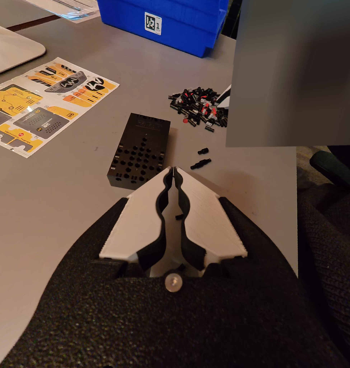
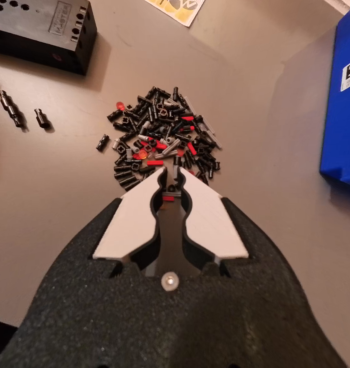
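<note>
My left gripper [image 1: 173, 168] is shut and empty, its tips just above the near right corner of a black block with many holes [image 1: 138, 151]. Two loose black pins [image 1: 203, 151] [image 1: 201, 164] lie on the table just right of the tips. My right gripper [image 2: 172, 169] is slightly open, its tips at the near edge of a pile of small black, red and grey pins [image 2: 164, 135], with nothing gripped. The pile also shows in the left wrist view [image 1: 198, 107]. The block [image 2: 40, 33] and the two pins [image 2: 10, 108] [image 2: 41, 118] lie left of the right gripper.
A blue bin [image 1: 164, 23] with a square marker tag stands at the back, and on the right in the right wrist view [image 2: 345, 119]. A yellow and grey sticker sheet [image 1: 40, 105] lies at the left. The table edge [image 1: 296, 199] runs close on the right. About 20 centimetres separates my left fingertips from my right. The right gripper is farther from the block [image 2: 40, 33], some 15 centimetres, than the left, some 7 centimetres. Seen from the left wrist view [image 1: 161, 134] as well.
</note>
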`<act>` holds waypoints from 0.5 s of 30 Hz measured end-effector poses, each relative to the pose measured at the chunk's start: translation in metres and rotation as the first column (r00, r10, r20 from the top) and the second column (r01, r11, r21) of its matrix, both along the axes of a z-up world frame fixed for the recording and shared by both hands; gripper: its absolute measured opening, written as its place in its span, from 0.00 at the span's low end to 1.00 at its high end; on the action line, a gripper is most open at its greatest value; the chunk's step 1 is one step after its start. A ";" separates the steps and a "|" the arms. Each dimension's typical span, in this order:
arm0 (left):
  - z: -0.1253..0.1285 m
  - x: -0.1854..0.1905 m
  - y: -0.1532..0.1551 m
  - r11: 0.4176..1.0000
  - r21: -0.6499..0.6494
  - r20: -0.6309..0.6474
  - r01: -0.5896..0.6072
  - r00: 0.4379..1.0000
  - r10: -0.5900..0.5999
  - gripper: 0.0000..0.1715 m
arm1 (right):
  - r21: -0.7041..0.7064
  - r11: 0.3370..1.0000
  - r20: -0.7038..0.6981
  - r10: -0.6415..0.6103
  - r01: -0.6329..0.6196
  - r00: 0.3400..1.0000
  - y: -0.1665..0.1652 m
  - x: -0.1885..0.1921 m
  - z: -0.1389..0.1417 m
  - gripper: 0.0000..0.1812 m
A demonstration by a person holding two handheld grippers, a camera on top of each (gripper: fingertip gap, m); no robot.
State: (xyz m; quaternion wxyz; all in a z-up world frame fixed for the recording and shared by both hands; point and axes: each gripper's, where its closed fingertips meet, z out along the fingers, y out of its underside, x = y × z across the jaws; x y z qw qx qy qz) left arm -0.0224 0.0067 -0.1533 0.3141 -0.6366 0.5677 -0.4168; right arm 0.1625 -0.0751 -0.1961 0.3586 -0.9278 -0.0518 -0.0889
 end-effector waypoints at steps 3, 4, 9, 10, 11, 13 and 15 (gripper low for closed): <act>0.000 0.000 0.000 1.000 0.002 -0.002 0.001 1.000 -0.001 0.00 | 0.006 1.000 -0.027 0.008 -0.007 1.000 0.001 -0.001 -0.001 0.05; 0.000 0.000 0.000 1.000 0.002 -0.001 0.001 1.000 -0.001 0.00 | 0.009 1.000 -0.034 0.008 -0.008 0.999 0.002 -0.001 -0.001 0.05; 0.001 0.000 0.001 1.000 -0.003 0.003 -0.003 1.000 0.003 0.00 | 0.025 1.000 -0.064 0.007 -0.005 0.998 0.003 -0.001 -0.002 0.02; 0.001 0.000 0.001 1.000 -0.004 0.003 -0.003 1.000 0.003 0.00 | 0.030 1.000 -0.070 0.006 -0.004 0.998 0.003 -0.001 -0.002 0.02; 0.001 0.000 0.001 1.000 -0.006 0.003 -0.004 1.000 0.004 0.00 | 0.034 0.999 -0.074 0.005 -0.003 0.997 0.003 -0.001 -0.002 0.02; 0.000 0.000 0.001 1.000 -0.007 0.002 -0.004 1.000 0.004 0.00 | 0.046 0.999 -0.084 0.002 0.002 0.996 0.002 0.000 -0.002 0.02; 0.000 0.000 0.001 1.000 -0.007 0.002 -0.004 1.000 0.004 0.00 | 0.057 0.998 -0.095 -0.002 0.007 0.995 0.001 0.000 -0.001 0.02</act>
